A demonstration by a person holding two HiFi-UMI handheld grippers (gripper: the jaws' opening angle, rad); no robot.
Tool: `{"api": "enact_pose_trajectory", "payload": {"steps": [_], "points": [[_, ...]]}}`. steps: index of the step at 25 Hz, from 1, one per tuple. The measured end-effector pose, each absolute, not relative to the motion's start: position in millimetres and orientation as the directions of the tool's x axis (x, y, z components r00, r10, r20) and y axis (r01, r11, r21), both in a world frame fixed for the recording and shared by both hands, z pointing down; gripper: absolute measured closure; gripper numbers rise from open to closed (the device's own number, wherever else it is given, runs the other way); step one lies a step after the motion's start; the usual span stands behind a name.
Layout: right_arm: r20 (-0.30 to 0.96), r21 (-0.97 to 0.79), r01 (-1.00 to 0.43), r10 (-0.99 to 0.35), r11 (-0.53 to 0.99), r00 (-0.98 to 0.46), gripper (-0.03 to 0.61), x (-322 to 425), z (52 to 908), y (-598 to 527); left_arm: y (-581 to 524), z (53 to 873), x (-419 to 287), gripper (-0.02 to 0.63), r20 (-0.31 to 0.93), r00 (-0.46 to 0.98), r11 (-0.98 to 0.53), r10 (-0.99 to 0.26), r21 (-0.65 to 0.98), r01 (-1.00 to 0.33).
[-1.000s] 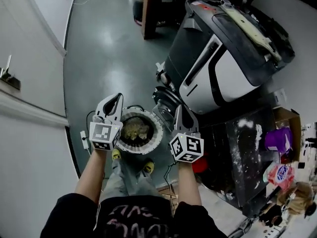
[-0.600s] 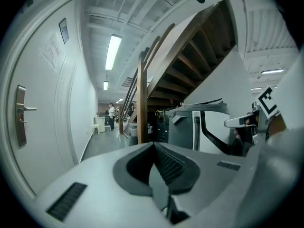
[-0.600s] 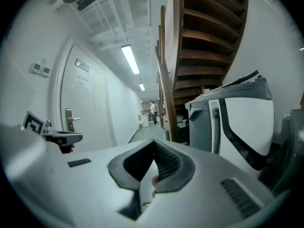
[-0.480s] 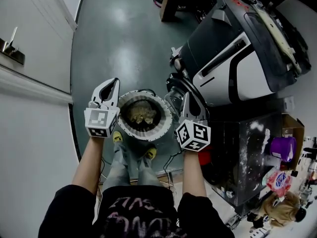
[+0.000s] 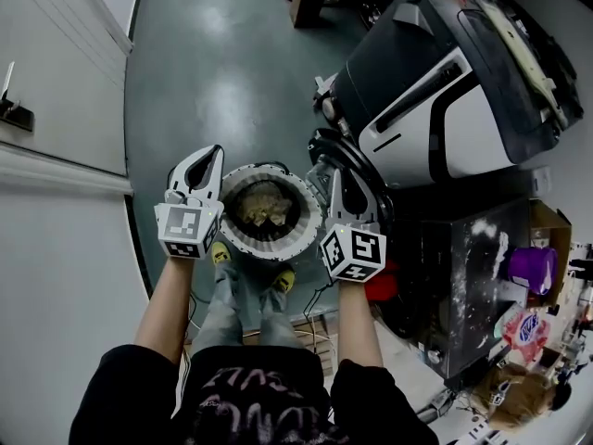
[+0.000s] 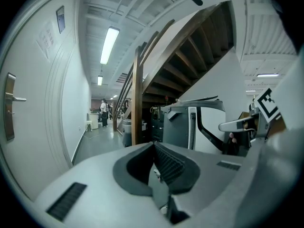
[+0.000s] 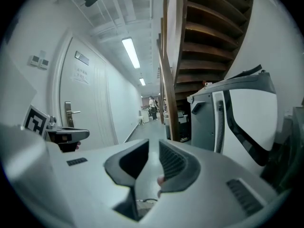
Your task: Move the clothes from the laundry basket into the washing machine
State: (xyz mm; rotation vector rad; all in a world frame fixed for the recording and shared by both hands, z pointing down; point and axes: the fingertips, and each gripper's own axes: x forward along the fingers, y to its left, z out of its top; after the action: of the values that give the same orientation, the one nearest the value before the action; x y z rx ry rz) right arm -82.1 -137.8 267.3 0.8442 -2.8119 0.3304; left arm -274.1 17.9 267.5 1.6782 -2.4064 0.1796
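A round white laundry basket (image 5: 298, 239) with crumpled yellowish clothes (image 5: 263, 209) hangs low over the floor, in front of the person's feet. My left gripper (image 5: 208, 156) is at its left rim. In the left gripper view the left gripper (image 6: 154, 148) has its pads together, with a whitish bit of rim low between them. My right gripper (image 5: 338, 179) is at the right rim. Its jaws have just been opening: the right gripper (image 7: 153, 148) shows a narrow gap, the rim low in it. The black-and-white washing machine (image 5: 435, 109) stands just right of the basket.
A white wall with a door handle (image 5: 9, 109) runs along the left. A dark cabinet carrying a purple container (image 5: 523, 265) and clutter is at the right. A wooden stair post (image 6: 137, 103) stands ahead, with people far down the corridor. Cables lie by the yellow shoes (image 5: 283, 281).
Both grippers and the basket between them have sunk together towards the floor, keeping beside the washing machine's front.
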Motion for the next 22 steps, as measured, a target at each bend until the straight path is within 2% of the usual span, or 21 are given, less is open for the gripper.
{"api": "enact_pose_trajectory", "payload": {"steps": [2, 3, 4, 5, 7, 8, 13, 22], "points": [[0.220, -0.171, -0.533, -0.495, 0.829, -0.841, 0.426, -87, 262, -134, 20, 264, -276, 0.582, 0.228, -0.339, 0.351, -0.913, 0.014, -0.936], [0.209, -0.173, -0.520, -0.485, 0.836, -0.849, 0.366, -89, 259, -132, 21, 263, -277, 0.519, 0.224, -0.338, 0.351, -0.914, 0.021, -0.936], [0.198, -0.171, -0.511, -0.478, 0.843, -0.855, 0.318, -91, 257, -130, 22, 262, -278, 0.369, 0.219, -0.335, 0.349, -0.917, 0.031, -0.936], [0.188, -0.167, -0.504, -0.474, 0.847, -0.860, 0.275, -93, 255, -130, 23, 260, -280, 0.295, 0.210, -0.336, 0.351, -0.918, 0.041, -0.935], [0.170, -0.167, -0.499, -0.473, 0.851, -0.864, 0.211, -93, 250, -129, 28, 257, -283, 0.249, 0.200, -0.349, 0.363, -0.916, 0.041, -0.931], [0.163, -0.170, -0.499, -0.475, 0.850, -0.865, 0.192, -93, 248, -130, 31, 256, -284, 0.240, 0.202, -0.356, 0.369, -0.913, 0.032, -0.929], [0.165, -0.178, -0.510, -0.485, 0.842, -0.859, 0.181, -91, 244, -133, 36, 249, -289, 0.233, 0.193, -0.374, 0.383, -0.907, 0.008, -0.924], [0.261, -0.239, -0.512, -0.453, 0.825, -0.853, 0.181, -97, 298, -137, 25, 296, -286, 0.233, 0.287, -0.340, 0.362, -0.896, 0.025, -0.932]]}}
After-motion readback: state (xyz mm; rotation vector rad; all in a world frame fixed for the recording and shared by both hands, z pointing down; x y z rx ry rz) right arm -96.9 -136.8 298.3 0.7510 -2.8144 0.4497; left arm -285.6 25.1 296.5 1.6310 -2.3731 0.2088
